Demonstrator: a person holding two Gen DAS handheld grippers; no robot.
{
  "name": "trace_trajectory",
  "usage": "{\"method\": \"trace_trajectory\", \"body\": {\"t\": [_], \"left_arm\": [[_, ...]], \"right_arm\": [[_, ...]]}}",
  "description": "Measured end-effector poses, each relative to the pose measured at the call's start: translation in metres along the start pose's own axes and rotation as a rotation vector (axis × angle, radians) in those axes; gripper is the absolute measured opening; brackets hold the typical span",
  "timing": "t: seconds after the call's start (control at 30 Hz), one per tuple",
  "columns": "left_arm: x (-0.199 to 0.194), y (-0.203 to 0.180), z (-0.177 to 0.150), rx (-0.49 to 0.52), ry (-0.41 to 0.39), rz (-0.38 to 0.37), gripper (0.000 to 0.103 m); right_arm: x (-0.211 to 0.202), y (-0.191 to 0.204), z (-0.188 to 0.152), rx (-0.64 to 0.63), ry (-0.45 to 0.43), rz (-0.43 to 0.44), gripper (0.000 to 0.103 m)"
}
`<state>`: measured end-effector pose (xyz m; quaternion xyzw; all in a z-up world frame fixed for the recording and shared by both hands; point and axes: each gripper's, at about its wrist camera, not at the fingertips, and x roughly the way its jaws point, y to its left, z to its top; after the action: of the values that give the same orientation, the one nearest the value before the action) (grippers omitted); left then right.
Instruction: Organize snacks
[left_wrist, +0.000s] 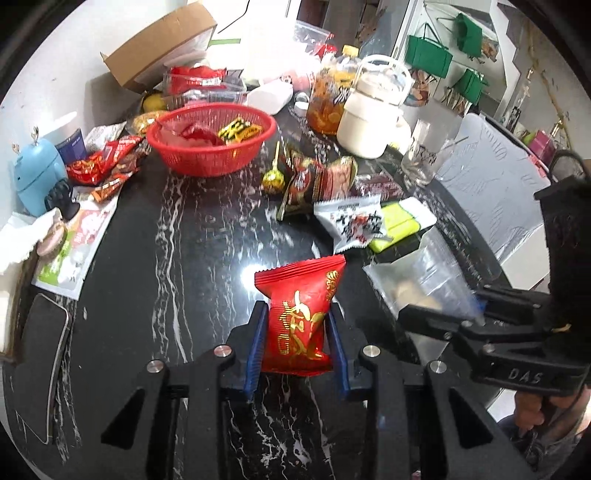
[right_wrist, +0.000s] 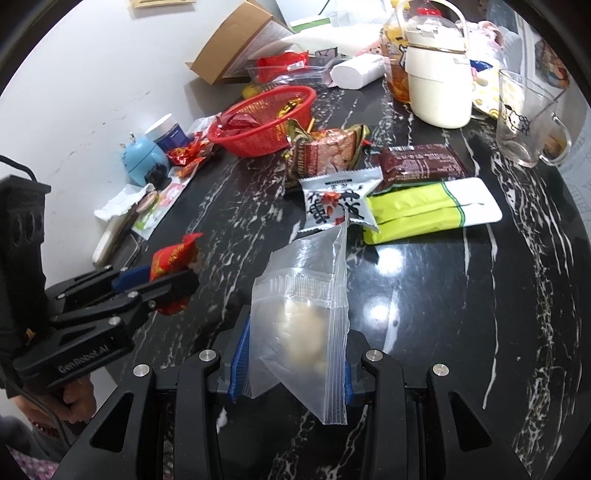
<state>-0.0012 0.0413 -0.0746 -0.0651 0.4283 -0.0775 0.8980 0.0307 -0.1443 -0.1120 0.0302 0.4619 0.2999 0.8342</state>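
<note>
black marble-veined table (left_wrist: 177, 236) | red plastic mesh basket (left_wrist: 210, 147) far left, well apart from both grippers | left gripper (left_wrist: 297, 347) nearer it, tilted down, clamped on red foil snack packet (left_wrist: 301, 314), long axis toward basket | right gripper (right_wrist: 291, 358) pinching clear zip-lock bag (right_wrist: 299, 317), near right

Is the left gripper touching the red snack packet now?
Touching. In the left wrist view the left gripper has both blue pads pressed against the sides of the red snack packet, which is pinched between them.
</note>
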Motion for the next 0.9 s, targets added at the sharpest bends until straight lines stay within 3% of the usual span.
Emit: {"method": "trace_trajectory", "body": {"t": [0.43,0.9], "left_arm": [[-0.020,0.000,0.038,0.021,-0.110,-0.022,0.031],[-0.018,0.020,0.093,0.000,-0.198,-0.037,0.031]], "right_arm": [[-0.013,0.015,0.031,-0.059,-0.059,0.021,0.038],[-0.012,0.029,0.089,-0.107,-0.120,0.061,0.038]]}}
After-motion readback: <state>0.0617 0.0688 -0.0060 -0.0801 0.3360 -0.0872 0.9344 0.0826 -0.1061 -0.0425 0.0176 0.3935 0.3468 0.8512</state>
